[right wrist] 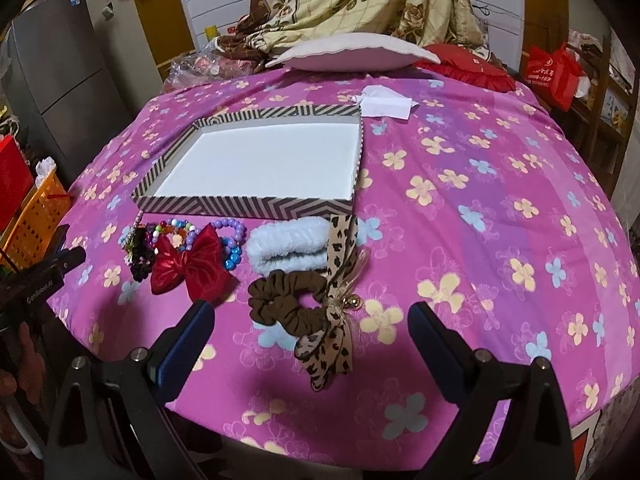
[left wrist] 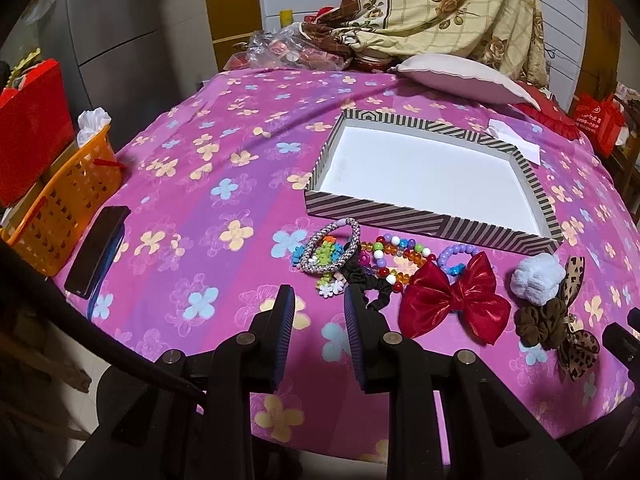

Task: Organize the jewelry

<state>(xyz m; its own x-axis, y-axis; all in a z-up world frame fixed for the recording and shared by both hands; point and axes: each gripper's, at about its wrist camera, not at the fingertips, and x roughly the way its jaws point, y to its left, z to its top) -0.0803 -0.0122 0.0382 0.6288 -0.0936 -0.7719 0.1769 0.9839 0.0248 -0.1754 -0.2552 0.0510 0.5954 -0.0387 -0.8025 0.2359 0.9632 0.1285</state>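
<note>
The left claw hangs over the near edge of the pink flowered bedspread with its two fingers a small way apart and nothing between them. Just ahead of it and a bit to the right lies a heap of bead bracelets, a woven bangle and a black scrunchie. They are piled up, so it is hard to tell one from the next. Right of that heap sits a shiny red bow. Past the bow sit a fluffy white scrunchie, a brown scrunchie and a leopard ribbon bow.

Behind the heap, farther from the left claw, sits a striped box with a white inside and nothing in it. A dark phone lies far to the left by an orange basket, which the picture edge cuts off.

The right claw is spread wide and holds nothing. The brown scrunchie and the leopard ribbon bow lie just ahead, between its fingers. The fluffy white scrunchie is behind them, and the red bow is ahead to the left. The beads are partly hidden behind the bow. The striped box sits beyond. A white paper lies by its far corner. A pillow is at the far end of the bed.
</note>
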